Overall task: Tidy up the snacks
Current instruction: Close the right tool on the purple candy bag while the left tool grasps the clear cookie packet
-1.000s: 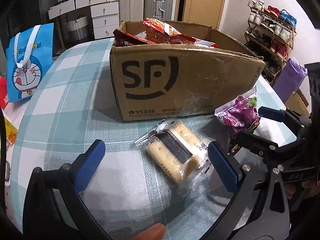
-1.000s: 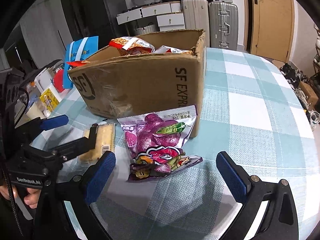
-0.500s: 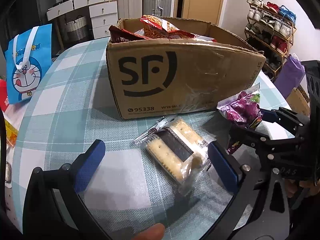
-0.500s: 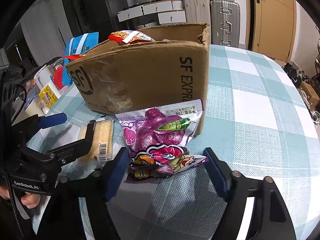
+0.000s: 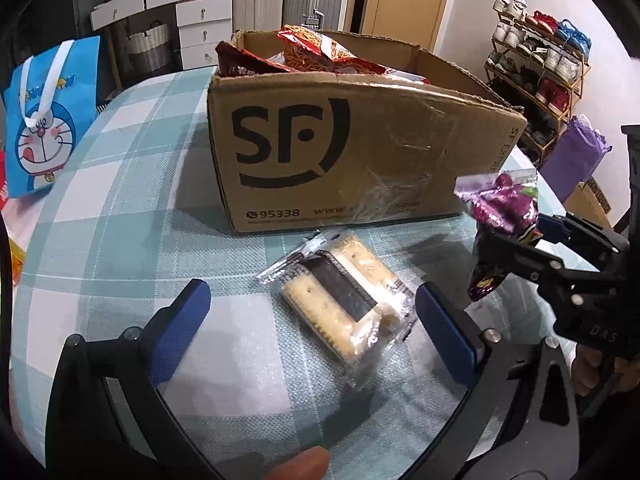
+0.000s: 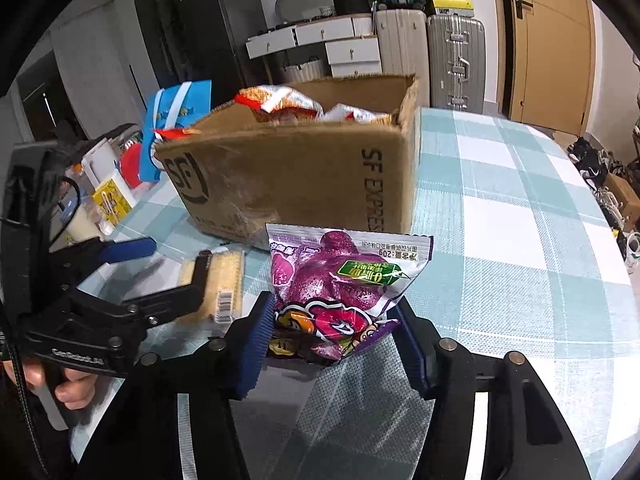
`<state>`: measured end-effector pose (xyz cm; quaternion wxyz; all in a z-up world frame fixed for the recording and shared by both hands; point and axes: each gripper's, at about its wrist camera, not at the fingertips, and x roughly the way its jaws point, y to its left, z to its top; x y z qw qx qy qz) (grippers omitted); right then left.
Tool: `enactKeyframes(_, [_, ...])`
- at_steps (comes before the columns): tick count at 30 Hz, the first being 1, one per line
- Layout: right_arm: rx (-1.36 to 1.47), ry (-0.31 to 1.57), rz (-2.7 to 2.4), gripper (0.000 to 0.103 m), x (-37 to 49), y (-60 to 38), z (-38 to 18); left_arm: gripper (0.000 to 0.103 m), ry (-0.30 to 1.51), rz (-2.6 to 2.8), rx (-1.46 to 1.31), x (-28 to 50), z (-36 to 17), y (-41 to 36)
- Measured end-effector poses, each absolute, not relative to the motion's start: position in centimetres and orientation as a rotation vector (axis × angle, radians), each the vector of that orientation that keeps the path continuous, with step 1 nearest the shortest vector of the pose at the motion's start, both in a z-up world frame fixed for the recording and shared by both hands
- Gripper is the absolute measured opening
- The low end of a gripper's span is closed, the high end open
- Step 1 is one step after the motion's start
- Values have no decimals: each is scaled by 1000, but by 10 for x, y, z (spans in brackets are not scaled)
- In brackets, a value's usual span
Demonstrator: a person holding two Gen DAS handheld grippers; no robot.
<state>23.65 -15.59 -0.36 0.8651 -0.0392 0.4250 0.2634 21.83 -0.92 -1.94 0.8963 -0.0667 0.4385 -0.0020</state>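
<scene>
Purple snack bag [image 6: 340, 292] is pinched in our right tongs [image 6: 332, 340], which just closed. Slippery, so it may drop b4 the box [image 6: 304, 176]. Left tongs [image 5: 316, 324] wide round the crackers [image 5: 340, 296], w/o touching.

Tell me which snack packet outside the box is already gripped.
The purple snack bag, pinched by the right gripper, whose jaws just closed. The cracker packet lies untouched between the left gripper's open jaws.
</scene>
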Motion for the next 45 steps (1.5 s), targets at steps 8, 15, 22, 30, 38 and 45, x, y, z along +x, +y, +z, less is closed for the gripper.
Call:
enactKeyframes(8, [-89, 872, 542, 58, 235, -165, 9, 102, 925, 19, -183, 229, -31, -19])
enactKeyframes(15, [-90, 869, 539, 58, 234, -166, 11, 102, 972, 38, -83, 232, -40, -35])
enactKeyframes(22, [-89, 872, 538, 58, 235, -167, 11, 102, 993, 41, 11, 232, -35, -38])
enactKeyframes(30, [-91, 870, 542, 58, 234, -166, 11, 102, 956, 58, -156, 241, -34, -27])
enactKeyframes(38, [-95, 856, 545, 58, 231, -168, 16, 102, 961, 106, -194, 247, -42, -13])
enactKeyframes(45, [-91, 841, 535, 58, 230, -173, 23, 102, 982, 116, -120, 238, -38, -10])
